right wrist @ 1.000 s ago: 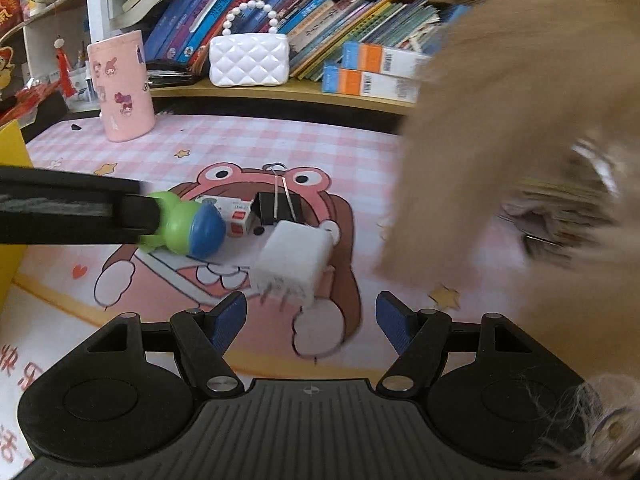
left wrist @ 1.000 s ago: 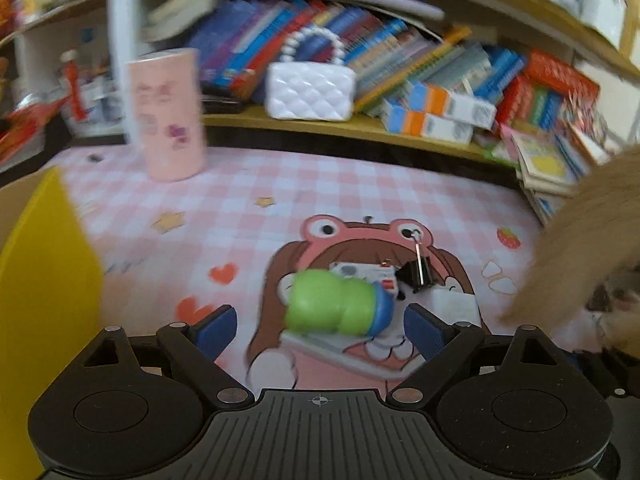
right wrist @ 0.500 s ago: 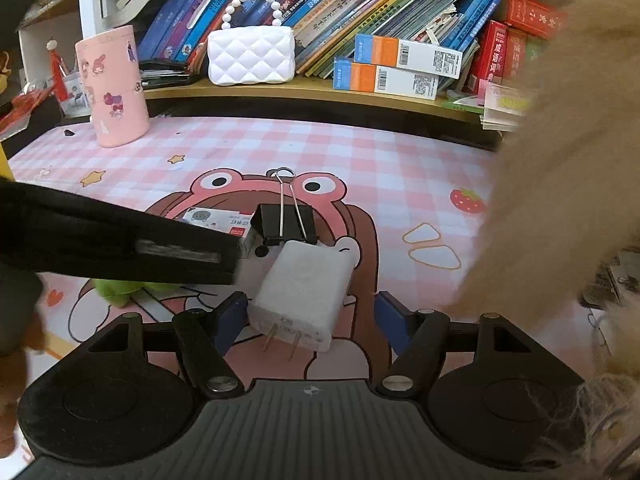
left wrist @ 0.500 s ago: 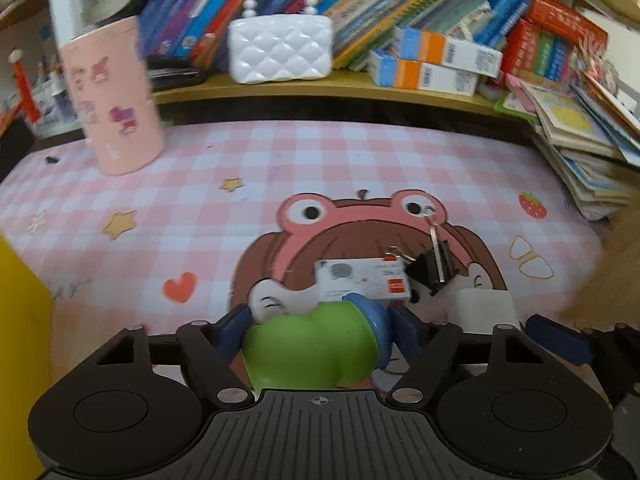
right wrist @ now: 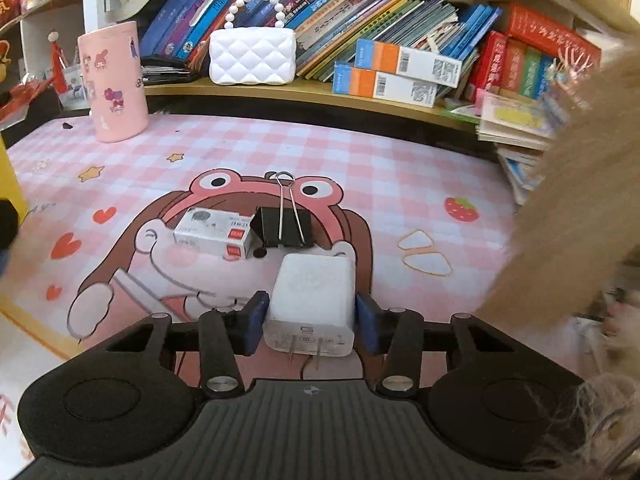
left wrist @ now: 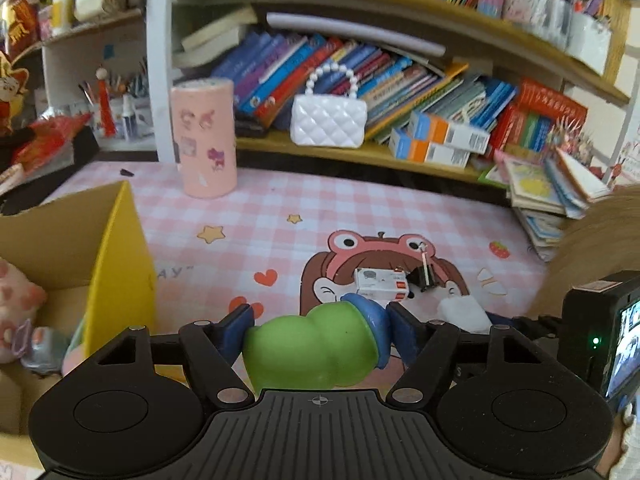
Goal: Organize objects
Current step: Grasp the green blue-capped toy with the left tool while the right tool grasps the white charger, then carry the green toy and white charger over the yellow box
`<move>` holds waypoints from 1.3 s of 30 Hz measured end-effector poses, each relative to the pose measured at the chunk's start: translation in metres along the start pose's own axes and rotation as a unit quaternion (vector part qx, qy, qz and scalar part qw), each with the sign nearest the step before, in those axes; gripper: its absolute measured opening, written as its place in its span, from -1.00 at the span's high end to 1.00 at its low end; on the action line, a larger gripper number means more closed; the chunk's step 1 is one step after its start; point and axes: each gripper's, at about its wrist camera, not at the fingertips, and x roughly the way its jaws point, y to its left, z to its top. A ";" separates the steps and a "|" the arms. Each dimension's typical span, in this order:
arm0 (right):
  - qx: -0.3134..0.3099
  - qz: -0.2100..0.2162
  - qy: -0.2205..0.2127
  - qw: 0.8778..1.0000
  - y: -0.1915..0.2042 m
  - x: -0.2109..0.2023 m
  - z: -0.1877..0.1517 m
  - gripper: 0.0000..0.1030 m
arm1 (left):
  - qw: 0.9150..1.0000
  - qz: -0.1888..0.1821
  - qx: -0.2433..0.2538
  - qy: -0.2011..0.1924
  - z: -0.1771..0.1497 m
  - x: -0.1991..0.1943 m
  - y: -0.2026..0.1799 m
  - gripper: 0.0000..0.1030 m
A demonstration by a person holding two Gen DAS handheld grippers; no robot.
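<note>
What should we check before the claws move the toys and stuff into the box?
1. Left claw squeezing the green toy: ok.
2. Right claw, just been closing, snug around the white plug: ok; full pinch: cannot tell.
3. Plug lifted off the mat: cannot tell.
4. Cardboard box open, room inside: ok.
5. Black clip and small white box picked up: not ok.

Glossy quilted white plastic purse; matt white plastic charger with metal prongs; smooth rubbery green toy; cardboard box.
</note>
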 end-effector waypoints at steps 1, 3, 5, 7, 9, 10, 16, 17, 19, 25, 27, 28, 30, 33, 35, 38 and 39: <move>0.000 -0.001 0.000 1.000 0.000 -0.006 -0.002 0.20 | 1.000 -0.003 -0.004 -0.003 -0.002 -0.006 0.001 -0.40; 0.004 0.002 0.002 1.000 0.001 -0.019 -0.005 0.21 | 1.000 -0.006 -0.013 -0.008 -0.006 -0.017 0.004 -0.40; 0.013 0.007 0.003 1.000 0.002 -0.033 -0.009 0.21 | 1.000 -0.007 -0.020 -0.010 -0.013 -0.029 0.008 -0.40; 0.018 0.011 0.000 1.000 0.005 -0.046 -0.013 0.21 | 1.000 -0.007 -0.024 -0.010 -0.022 -0.041 0.013 -0.40; 0.024 0.019 -0.001 1.000 0.009 -0.061 -0.017 0.21 | 0.999 -0.006 -0.031 -0.009 -0.033 -0.054 0.019 -0.40; 0.028 0.025 0.001 0.999 0.010 -0.069 -0.019 0.21 | 0.999 -0.005 -0.035 -0.009 -0.038 -0.060 0.023 -0.40; 0.052 0.089 0.026 0.994 0.030 -0.119 -0.032 0.21 | 0.997 0.023 -0.071 -0.026 -0.064 -0.103 0.055 -0.40; 0.048 0.098 0.028 0.994 0.037 -0.129 -0.035 0.21 | 0.996 0.025 -0.077 -0.027 -0.068 -0.109 0.061 -0.40; 0.038 0.111 0.034 0.992 0.049 -0.142 -0.040 0.21 | 0.996 0.027 -0.087 -0.024 -0.076 -0.117 0.072 -0.40; -0.017 0.138 0.034 0.990 0.096 -0.176 -0.062 0.21 | 0.992 0.032 -0.121 -0.018 -0.100 -0.135 0.104 -0.40; -0.029 0.142 0.035 0.989 0.110 -0.184 -0.068 0.21 | 0.992 0.033 -0.123 -0.021 -0.106 -0.144 0.113 -0.40; -0.034 0.144 0.036 0.988 0.116 -0.188 -0.070 0.21 | 0.991 0.035 -0.123 -0.024 -0.110 -0.149 0.117 -0.40; -0.043 0.148 0.038 0.987 0.129 -0.196 -0.075 0.21 | 0.991 0.038 -0.126 -0.026 -0.117 -0.159 0.125 -0.40; -0.055 0.157 0.040 0.985 0.150 -0.206 -0.084 0.21 | 0.989 0.042 -0.143 -0.019 -0.128 -0.171 0.139 -0.40; -0.060 0.162 0.046 0.984 0.164 -0.212 -0.089 0.21 | 0.987 0.040 -0.152 -0.020 -0.133 -0.179 0.147 -0.40; -0.064 0.164 0.044 0.983 0.181 -0.221 -0.095 0.21 | 0.988 0.041 -0.144 -0.028 -0.138 -0.193 0.156 -0.40; -0.064 0.165 0.041 0.983 0.186 -0.225 -0.097 0.21 | 0.989 0.043 -0.140 -0.031 -0.139 -0.197 0.159 -0.40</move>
